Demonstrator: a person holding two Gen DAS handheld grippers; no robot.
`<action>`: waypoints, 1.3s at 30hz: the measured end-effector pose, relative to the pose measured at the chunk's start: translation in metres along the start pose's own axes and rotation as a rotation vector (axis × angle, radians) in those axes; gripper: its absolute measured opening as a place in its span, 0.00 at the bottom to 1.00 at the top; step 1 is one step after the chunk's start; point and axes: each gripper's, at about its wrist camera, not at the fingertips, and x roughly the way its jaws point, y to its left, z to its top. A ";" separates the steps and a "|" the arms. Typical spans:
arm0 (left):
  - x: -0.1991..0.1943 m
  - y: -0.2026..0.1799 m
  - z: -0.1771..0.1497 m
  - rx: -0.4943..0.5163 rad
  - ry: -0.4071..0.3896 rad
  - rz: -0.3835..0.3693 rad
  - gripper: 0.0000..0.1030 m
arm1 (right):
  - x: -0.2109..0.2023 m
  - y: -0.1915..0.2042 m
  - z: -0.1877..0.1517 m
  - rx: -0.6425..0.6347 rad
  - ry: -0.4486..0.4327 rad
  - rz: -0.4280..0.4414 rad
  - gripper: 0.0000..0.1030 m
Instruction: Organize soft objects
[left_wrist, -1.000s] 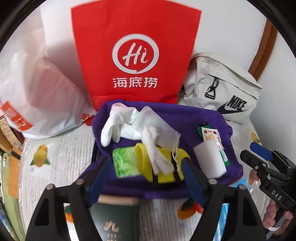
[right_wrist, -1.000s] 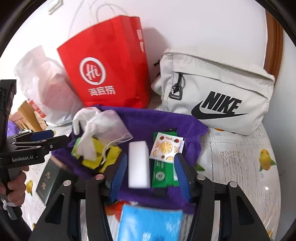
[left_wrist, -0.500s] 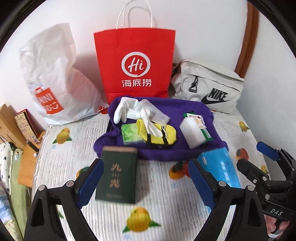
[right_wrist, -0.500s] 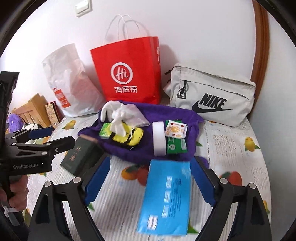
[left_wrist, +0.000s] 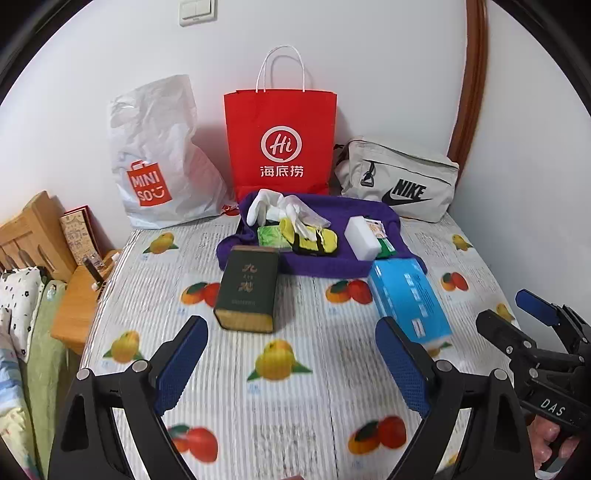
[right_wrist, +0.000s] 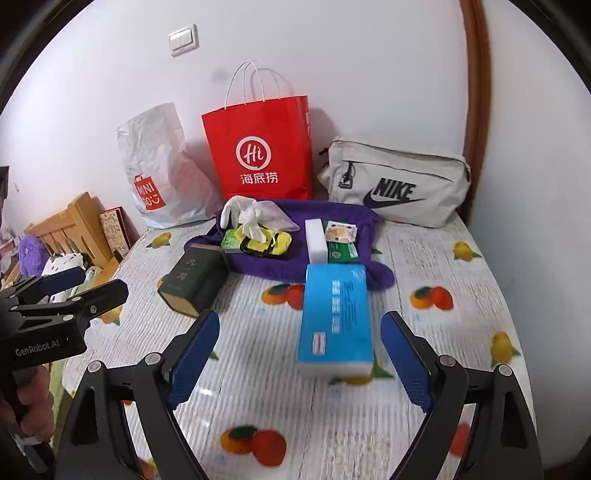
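Both tongs pulled back from purple towel (left_wrist: 332, 258); whole desk (left_wrist: 295, 413) now visible. Left tongs (left_wrist: 291, 358) gape wide, empty, low over desk behind green box (left_wrist: 248, 291). Right tongs (right_wrist: 299, 354) likewise spread, empty, blue tissue pack (right_wrist: 334, 321) ahead between tips. Soft items, white glove (left_wrist: 264, 206), yellow cloth (left_wrist: 314, 240), white sponge (left_wrist: 362, 236), lie heaped on towel. Risk: glove draped over cloth, so one pinch likely drags both; sponge could squash and slip.

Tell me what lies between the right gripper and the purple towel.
The blue tissue pack lies between the right gripper and the purple towel, its far end reaching the towel's edge; shown in the right wrist view.
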 end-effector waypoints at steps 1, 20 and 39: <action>-0.006 -0.001 -0.005 0.005 -0.005 0.001 0.89 | -0.006 0.001 -0.004 0.002 -0.001 0.000 0.86; -0.082 -0.019 -0.053 0.026 -0.058 -0.003 0.90 | -0.101 0.007 -0.049 0.004 -0.094 -0.013 0.86; -0.088 -0.024 -0.057 0.041 -0.056 0.001 0.90 | -0.092 0.004 -0.054 0.014 -0.062 -0.031 0.86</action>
